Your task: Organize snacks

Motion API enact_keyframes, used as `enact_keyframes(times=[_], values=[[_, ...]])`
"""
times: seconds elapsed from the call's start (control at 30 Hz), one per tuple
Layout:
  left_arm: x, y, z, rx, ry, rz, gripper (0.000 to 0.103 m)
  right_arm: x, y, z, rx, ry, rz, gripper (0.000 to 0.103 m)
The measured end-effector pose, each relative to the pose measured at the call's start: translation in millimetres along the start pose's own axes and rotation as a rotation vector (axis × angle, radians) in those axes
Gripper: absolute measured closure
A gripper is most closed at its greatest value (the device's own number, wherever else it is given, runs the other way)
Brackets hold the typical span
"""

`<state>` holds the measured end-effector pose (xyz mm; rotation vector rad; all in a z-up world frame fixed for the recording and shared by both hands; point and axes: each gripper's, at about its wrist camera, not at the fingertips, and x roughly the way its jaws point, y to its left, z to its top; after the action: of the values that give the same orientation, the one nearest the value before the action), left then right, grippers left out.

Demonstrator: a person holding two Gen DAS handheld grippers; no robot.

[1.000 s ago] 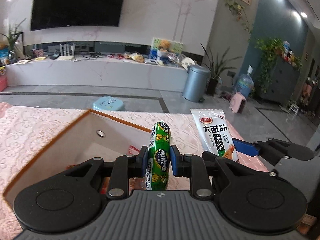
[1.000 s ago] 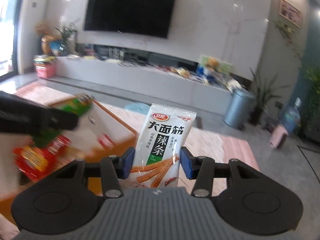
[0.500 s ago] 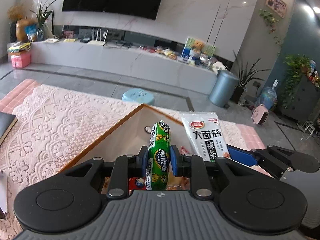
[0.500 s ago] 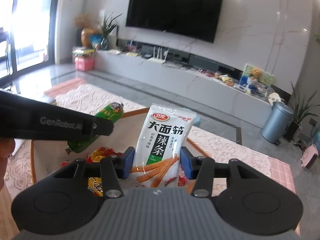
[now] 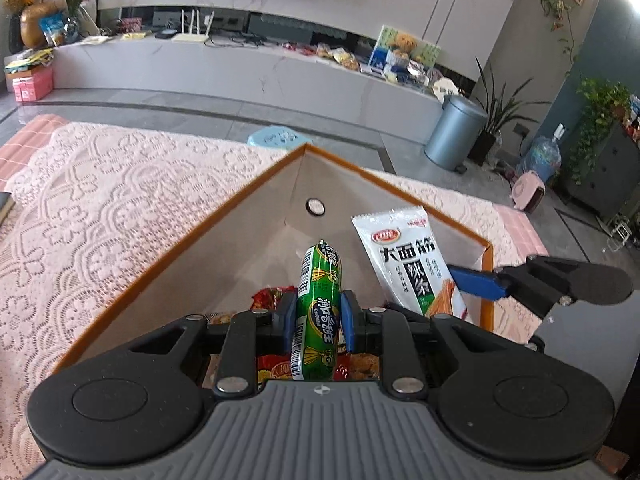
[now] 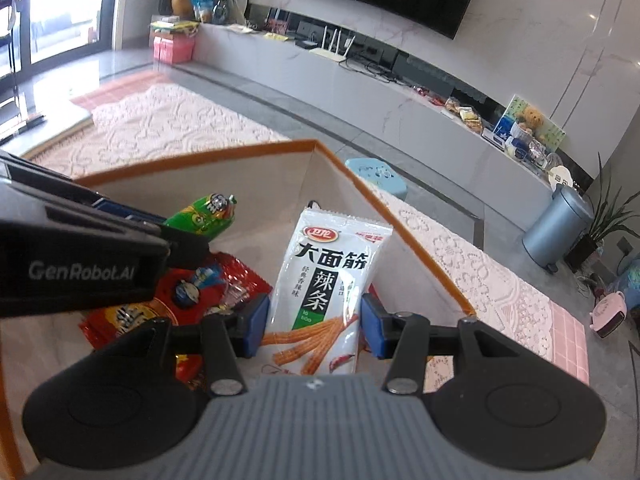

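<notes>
Left wrist view: left gripper point(image 5: 318, 320) clamped on a green sausage stick point(image 5: 318, 312), blue fingers point(image 5: 287, 320) pressed against both its sides, stick upright over the open orange-rimmed box point(image 5: 224, 216). Red snack packets point(image 5: 272, 296) already lie on the box floor below. To the right, the white spicy-strip packet point(image 5: 408, 264) hangs inside the box line, held by the right gripper point(image 5: 472, 280) coming in from the side. Box sits on a table with a pink lace cloth point(image 5: 100, 208).

Right wrist view: right gripper's fingers point(image 6: 254, 330) set wide apart, one pad at each edge of the white packet, packet upright between them; looks held, though the right pad contact is hard to confirm. Packet is over the box interior, near the far corner. Left gripper body crosses at left with the green stick's tip poking out above the red packets.

Progress, judged: partly done. Some snacks in the box, two more hovering over it and not yet released. Left: lower and let go of both. Whether more snacks wait outside the box is not visible.
</notes>
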<state>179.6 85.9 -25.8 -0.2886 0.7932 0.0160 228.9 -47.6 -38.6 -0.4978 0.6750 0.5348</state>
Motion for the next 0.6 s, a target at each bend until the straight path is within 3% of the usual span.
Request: enact_keyframes(times=[0.27, 0.6], values=[[14, 0, -5, 0.025, 0.054, 0.047, 0.077, 25, 10, 1, -0.071, 0.054, -0.034, 0.055], [13, 1, -4, 0.031, 0.067, 0.040, 0.075, 28, 14, 0, -0.080, 0.092, -0.028, 0.054]])
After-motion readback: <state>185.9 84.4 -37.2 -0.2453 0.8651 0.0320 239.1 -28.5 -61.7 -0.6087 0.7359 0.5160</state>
